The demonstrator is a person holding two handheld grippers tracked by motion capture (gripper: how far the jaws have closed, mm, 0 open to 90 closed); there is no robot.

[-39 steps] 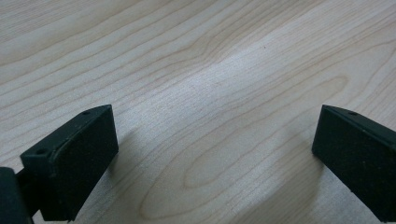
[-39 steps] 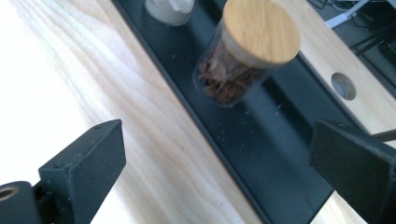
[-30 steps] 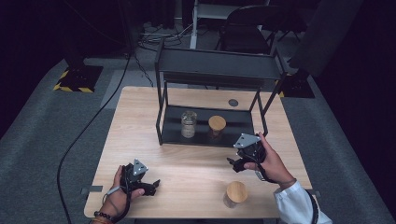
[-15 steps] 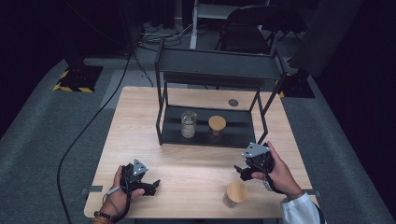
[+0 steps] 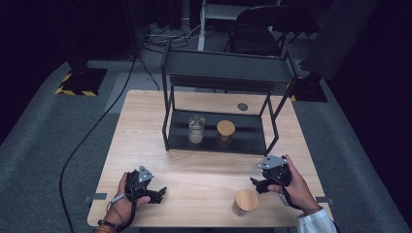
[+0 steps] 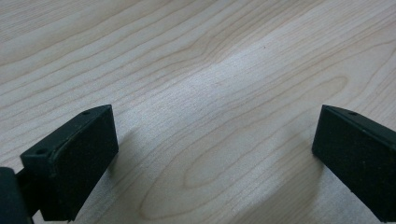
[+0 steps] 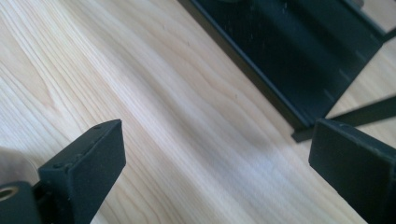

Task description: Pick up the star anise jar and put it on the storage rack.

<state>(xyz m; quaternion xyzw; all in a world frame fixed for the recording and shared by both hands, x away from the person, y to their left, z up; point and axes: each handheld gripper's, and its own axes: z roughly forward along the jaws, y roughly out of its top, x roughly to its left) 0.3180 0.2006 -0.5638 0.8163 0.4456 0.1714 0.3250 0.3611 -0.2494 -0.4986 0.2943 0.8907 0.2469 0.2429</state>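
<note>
Jar with the wooden lid: standing upright on the table near its front edge, on the person's right-hand side. It is free of any grip. The right gripper hovers just beside it, up and to the right of the lid in the high view, tips pointing toward the left. The jar lies outside the jaws, not between them. In the right gripper view a pale rounded shape sits at the lower left corner beside the left jaw; whether this is the jar cannot be told.

Right gripper: jaws spread wide with only bare tabletop between them. The black base of the shelf rack crosses the upper right of that view, ahead of the jaws.

Left gripper: low over the table near the front left, held in the person's left hand, well apart from the lidded jar. In the left gripper view its jaws stand wide apart over plain wood grain, nothing between them.

Surroundings: the black shelf rack stands at the middle of the table. On its lower tray are a clear glass jar and, just to its right, a second jar with a wooden lid, the two near but apart. A small dark disc lies on the table behind the rack
</note>
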